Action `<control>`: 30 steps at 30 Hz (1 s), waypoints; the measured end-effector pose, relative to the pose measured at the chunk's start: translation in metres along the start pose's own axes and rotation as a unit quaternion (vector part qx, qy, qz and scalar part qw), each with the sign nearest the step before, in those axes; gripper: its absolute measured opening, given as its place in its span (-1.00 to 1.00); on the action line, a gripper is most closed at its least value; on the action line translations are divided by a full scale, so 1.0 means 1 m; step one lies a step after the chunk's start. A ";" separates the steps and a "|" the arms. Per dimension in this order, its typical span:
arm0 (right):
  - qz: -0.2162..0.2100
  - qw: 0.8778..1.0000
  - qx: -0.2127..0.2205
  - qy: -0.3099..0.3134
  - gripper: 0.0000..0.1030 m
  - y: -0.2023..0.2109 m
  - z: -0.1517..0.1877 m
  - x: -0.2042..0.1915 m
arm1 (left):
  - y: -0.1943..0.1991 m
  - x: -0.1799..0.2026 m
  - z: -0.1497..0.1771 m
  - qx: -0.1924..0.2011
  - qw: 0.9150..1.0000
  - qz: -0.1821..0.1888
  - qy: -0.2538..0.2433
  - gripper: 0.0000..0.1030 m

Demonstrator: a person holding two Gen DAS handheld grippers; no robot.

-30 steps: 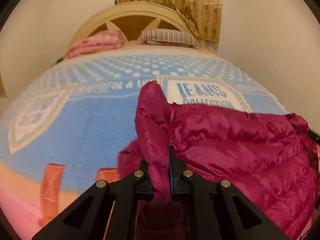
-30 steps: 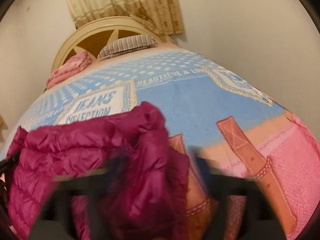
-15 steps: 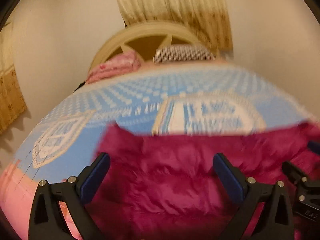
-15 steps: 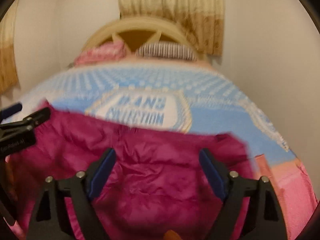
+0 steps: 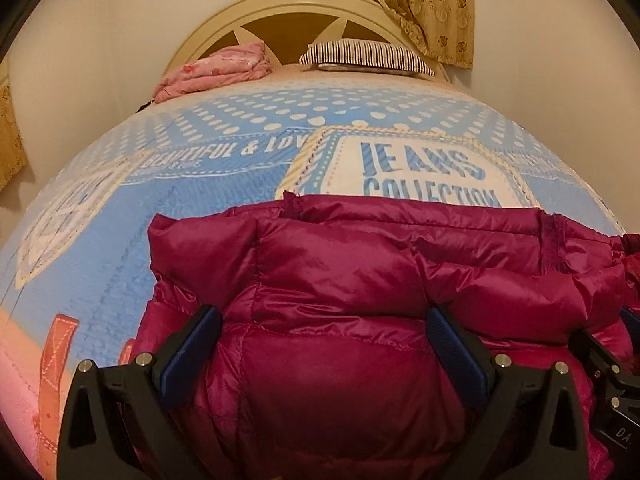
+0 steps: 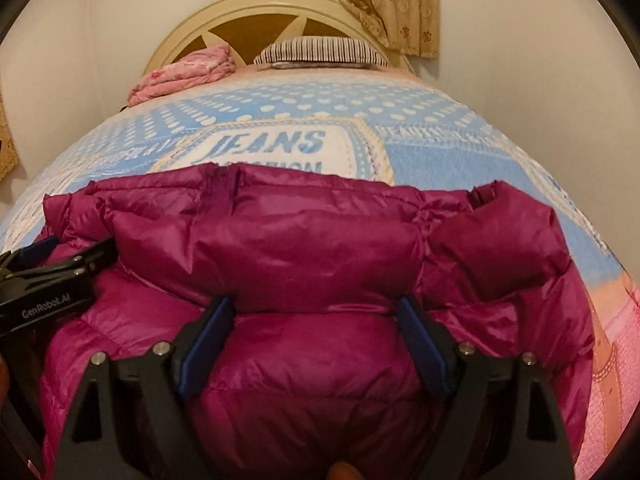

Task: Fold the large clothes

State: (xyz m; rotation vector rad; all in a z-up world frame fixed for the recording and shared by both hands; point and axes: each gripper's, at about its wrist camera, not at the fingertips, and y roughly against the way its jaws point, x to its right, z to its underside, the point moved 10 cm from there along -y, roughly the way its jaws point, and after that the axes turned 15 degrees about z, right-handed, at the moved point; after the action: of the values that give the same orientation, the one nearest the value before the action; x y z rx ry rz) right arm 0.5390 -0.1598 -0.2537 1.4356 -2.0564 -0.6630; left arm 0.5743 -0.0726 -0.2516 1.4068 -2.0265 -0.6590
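the shiny magenta quilted puffer jacket [image 5: 360, 280] lay folded on the bed's blue printed blanket [image 5: 192, 208], its long axis running left to right across the bed, folded edge toward the cream headboard [image 6: 256, 12]. the left tool [image 5: 324, 344] and right tool [image 6: 316, 328] each hovered over it, fingers spread apart, gripping nothing.
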 end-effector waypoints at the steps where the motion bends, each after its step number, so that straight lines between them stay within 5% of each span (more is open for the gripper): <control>1: 0.001 1.000 -0.002 0.000 0.68 -0.002 -0.001 0.000 | -0.002 0.000 0.001 -0.004 1.000 0.002 0.001 0.98; 30: 0.025 0.998 -0.059 0.027 0.78 -0.029 0.010 -0.008 | -0.017 -0.001 0.009 -0.038 0.999 0.014 0.009 0.98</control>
State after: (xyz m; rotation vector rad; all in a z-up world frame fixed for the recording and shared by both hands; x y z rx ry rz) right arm 0.5542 -0.1599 -0.2811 1.3169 -1.9717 -0.7038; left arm 0.5793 -0.0770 -0.2698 1.3339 -1.9831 -0.7012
